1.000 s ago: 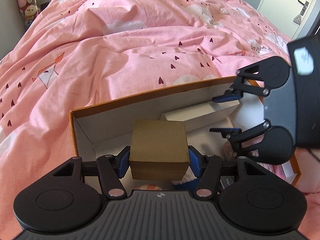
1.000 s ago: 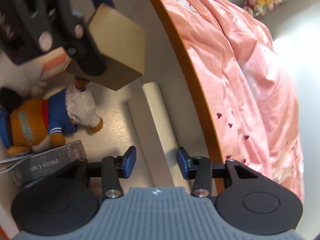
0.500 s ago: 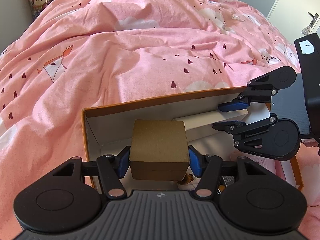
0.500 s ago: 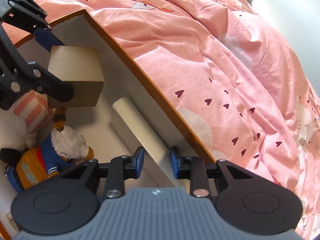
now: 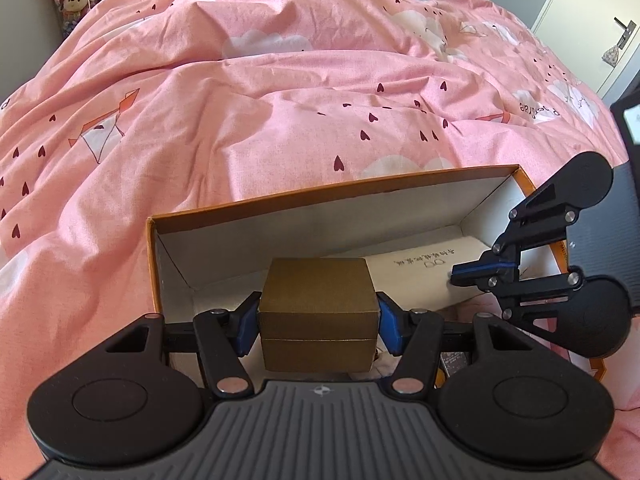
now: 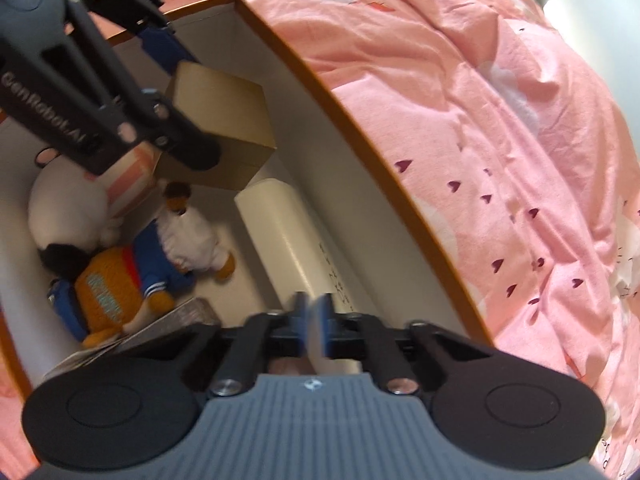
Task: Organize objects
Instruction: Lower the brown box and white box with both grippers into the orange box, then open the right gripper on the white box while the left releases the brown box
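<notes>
My left gripper [image 5: 318, 320] is shut on a small brown cardboard box [image 5: 318, 308] and holds it above the open orange storage box [image 5: 320, 196], near its left end. The brown box also shows in the right wrist view [image 6: 224, 120], off the floor of the storage box. A long white box [image 6: 288, 236] lies along the far wall inside. My right gripper [image 6: 316, 328] is shut with nothing between its fingers, just above the near end of the white box; it shows at the right of the left wrist view [image 5: 476, 272].
Inside the storage box lie a white plush with pink stripes [image 6: 72, 208], an orange and blue plush doll [image 6: 132, 276] and a dark photo-card box [image 6: 176, 316]. The storage box sits on a bed with a pink heart-print duvet [image 5: 280, 100]. A door [image 5: 600, 20] stands at the far right.
My right gripper has closed from open and drawn back toward the white box's near end. My left gripper still holds the brown box and has pulled back slightly above the storage box.
</notes>
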`<state>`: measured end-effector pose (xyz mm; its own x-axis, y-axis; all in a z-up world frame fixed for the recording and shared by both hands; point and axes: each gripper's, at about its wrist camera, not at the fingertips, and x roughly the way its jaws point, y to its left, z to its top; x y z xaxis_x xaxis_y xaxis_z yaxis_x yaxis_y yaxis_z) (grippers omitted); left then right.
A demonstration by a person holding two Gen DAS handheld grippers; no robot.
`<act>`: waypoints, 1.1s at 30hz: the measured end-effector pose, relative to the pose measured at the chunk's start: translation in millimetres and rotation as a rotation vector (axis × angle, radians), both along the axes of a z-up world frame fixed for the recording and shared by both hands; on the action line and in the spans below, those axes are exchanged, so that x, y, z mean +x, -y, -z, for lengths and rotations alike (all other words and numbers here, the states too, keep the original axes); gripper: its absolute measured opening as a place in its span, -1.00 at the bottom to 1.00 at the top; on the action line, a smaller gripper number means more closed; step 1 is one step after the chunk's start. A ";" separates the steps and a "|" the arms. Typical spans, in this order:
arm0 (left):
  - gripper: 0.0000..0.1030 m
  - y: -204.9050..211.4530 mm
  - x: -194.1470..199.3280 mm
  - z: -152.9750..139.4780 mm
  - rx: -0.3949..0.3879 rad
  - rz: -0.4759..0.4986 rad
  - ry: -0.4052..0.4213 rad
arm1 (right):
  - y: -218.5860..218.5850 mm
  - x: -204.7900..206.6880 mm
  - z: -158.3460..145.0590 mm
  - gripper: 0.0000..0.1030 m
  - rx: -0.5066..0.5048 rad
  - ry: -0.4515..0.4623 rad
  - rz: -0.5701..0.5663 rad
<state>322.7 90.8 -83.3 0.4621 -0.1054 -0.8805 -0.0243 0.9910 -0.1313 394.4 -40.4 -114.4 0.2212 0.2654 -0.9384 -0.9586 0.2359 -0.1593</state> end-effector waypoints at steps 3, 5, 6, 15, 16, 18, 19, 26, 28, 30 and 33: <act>0.30 2.6 0.1 0.5 0.001 0.005 -0.002 | 1.3 -6.2 13.2 -1.00 -0.059 0.025 0.001; 0.30 4.0 0.6 1.3 0.004 0.008 -0.004 | 2.9 -4.1 14.0 -1.00 -0.039 -0.030 0.045; 0.30 4.9 1.3 2.0 0.008 0.009 -0.005 | 3.4 -0.6 12.5 -1.00 -0.021 -0.068 0.084; 0.30 16.1 10.8 10.2 0.099 -0.028 -0.025 | -6.6 30.2 19.2 -1.00 -0.021 -0.345 0.385; 0.30 17.3 11.8 12.1 0.106 -0.031 -0.030 | -8.4 30.8 23.1 -1.00 -0.042 -0.342 0.400; 0.30 18.3 14.2 16.0 0.117 -0.038 -0.036 | -10.5 31.4 31.1 -0.99 -0.080 -0.321 0.422; 0.30 18.4 15.4 17.7 0.120 -0.040 -0.037 | -10.5 31.7 34.8 -0.98 -0.093 -0.307 0.434; 0.30 17.7 24.4 29.0 0.116 -0.096 -0.057 | -0.5 34.2 37.6 -1.00 -0.069 -0.205 0.489; 0.30 17.5 27.2 32.8 0.110 -0.126 -0.068 | 3.5 36.3 38.0 -1.00 -0.060 -0.207 0.514; 0.30 18.2 28.1 36.1 0.100 -0.154 -0.065 | 5.6 34.8 37.5 -1.00 -0.059 -0.200 0.511; 0.30 24.1 27.4 37.9 0.124 -0.171 -0.045 | 9.0 32.3 34.6 -0.93 -0.061 -0.185 0.507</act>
<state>350.2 66.7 -121.2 0.4235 0.0816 -0.9022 -0.1970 0.9804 -0.0038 426.6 -49.3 -149.0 0.1376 0.1126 -0.9841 -0.7406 0.6714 -0.0267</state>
